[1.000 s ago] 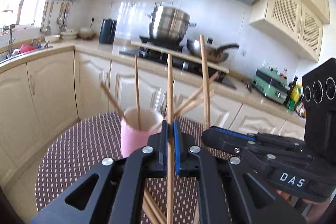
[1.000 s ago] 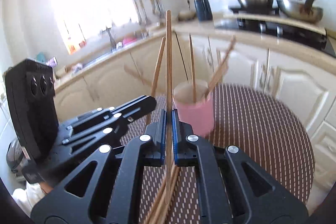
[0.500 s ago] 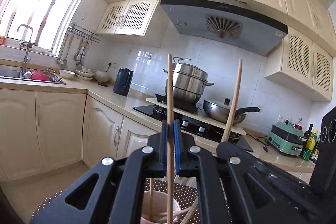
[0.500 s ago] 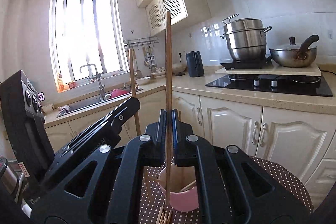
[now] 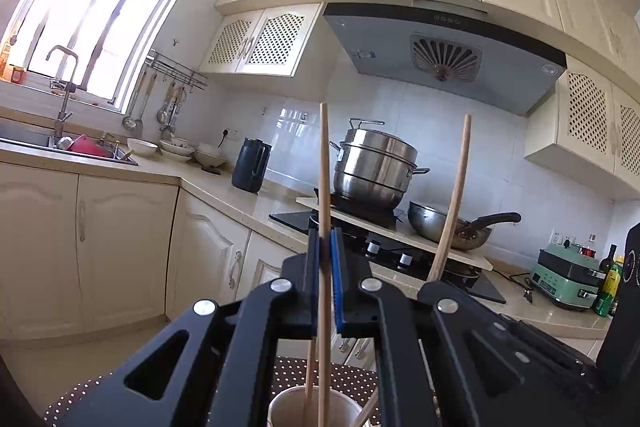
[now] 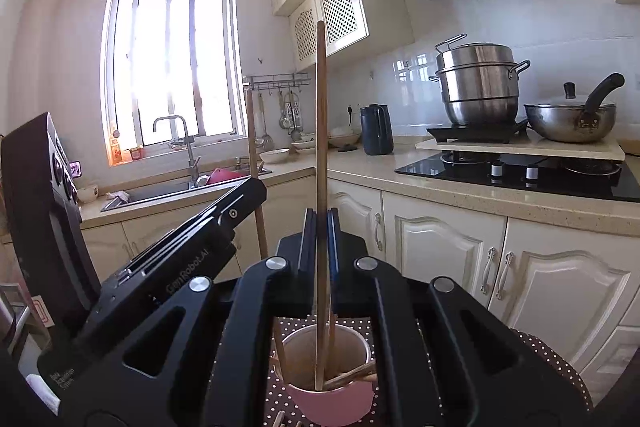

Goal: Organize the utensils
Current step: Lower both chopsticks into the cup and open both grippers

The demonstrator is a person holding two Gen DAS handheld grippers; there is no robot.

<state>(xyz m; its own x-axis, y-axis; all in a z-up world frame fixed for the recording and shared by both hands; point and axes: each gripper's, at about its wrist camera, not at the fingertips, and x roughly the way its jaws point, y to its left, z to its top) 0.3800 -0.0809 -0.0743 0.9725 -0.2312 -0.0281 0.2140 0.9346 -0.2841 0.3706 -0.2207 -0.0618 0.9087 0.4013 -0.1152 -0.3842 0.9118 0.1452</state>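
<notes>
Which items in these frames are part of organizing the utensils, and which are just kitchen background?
In the job:
- left claw, shut on a chopstick
- right claw, shut on another chopstick
- pink cup with chopsticks already inside

Lying about:
- steamer pot
- wok
- dark kettle
- bowls by the sink

Pink cup, pale tan inside. Light-brown wooden chopsticks. Black grippers, blue pads. Dark brown tablecloth with white polka dots. Cream cabinets, lattice-patterned upper doors. Beige speckled counter. Grey hood. Silver steamer pot. Black kettle. Mint-green appliance. White wall tiles.
</notes>
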